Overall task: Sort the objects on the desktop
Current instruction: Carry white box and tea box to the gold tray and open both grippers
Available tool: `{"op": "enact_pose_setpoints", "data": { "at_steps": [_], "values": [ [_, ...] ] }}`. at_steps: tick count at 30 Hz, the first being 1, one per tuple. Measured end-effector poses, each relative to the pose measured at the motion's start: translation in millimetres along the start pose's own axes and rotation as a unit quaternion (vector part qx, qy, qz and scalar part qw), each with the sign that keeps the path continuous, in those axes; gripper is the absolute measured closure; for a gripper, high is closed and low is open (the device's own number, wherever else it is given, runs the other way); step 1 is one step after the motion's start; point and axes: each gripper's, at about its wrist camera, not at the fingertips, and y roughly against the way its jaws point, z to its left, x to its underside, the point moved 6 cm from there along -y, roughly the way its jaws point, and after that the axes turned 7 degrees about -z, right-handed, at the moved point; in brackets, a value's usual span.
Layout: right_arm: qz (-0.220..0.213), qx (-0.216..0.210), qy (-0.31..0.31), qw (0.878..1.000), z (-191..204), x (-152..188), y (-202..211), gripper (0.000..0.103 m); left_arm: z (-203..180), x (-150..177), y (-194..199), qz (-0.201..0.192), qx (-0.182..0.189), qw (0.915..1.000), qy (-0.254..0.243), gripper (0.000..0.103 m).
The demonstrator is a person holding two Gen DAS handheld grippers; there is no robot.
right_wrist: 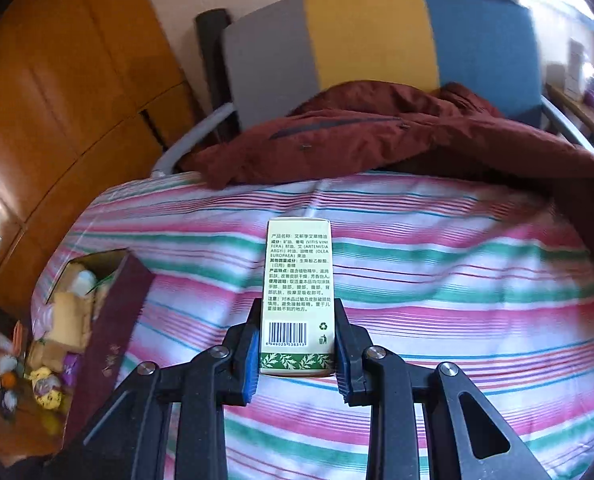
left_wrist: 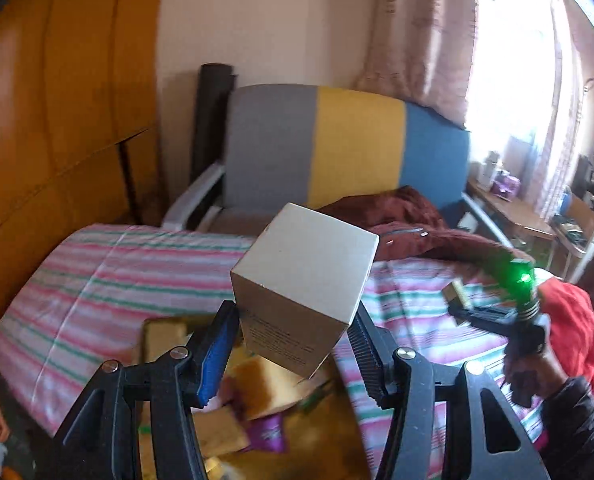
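Two grippers, each clamped on a carton. Left gripper (left_wrist: pixel 293 344) grips a plain beige box (left_wrist: pixel 305 280) by its lower sides, held tilted in the air above an open container of mixed small items (left_wrist: pixel 257 412). Right gripper (right_wrist: pixel 296 354) pinches a narrow green-and-cream carton (right_wrist: pixel 297 296), printed with text and a barcode, over the striped bedspread (right_wrist: pixel 437 280). Beyond lie a maroon jacket (right_wrist: pixel 377 136) and a chair back (right_wrist: pixel 377 36) in grey, yellow and blue.
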Motion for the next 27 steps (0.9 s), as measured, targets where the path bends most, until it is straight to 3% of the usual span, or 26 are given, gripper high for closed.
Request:
{"op": "enact_pose_setpoints", "data": {
  "at_steps": [5, 11, 22, 27],
  "values": [
    [0.0, -0.04, 0.019, 0.999, 41.9, -1.3, 5.4, 0.072, 32.1, 46.1, 10.2, 0.033, -0.011, 0.9992, 0.021, 0.047],
    [0.01, -0.073, 0.042, 0.996, 97.7, 9.6, 15.5, 0.072, 31.6, 100.5, 7.3, 0.075, 0.019, 0.9968, 0.022, 0.047],
    [0.038, -0.141, 0.059, 0.987, 198.7, 52.2, 37.5, 0.072, 26.1, 158.2, -1.1, 0.127, 0.044, 0.9908, 0.012, 0.047],
    [0.041, -0.169, 0.05, 0.984, 231.4, 63.1, 41.6, 0.072, 24.6, 171.9, -4.2, 0.131, 0.066, 0.9889, 0.024, 0.046]
  ]
}}
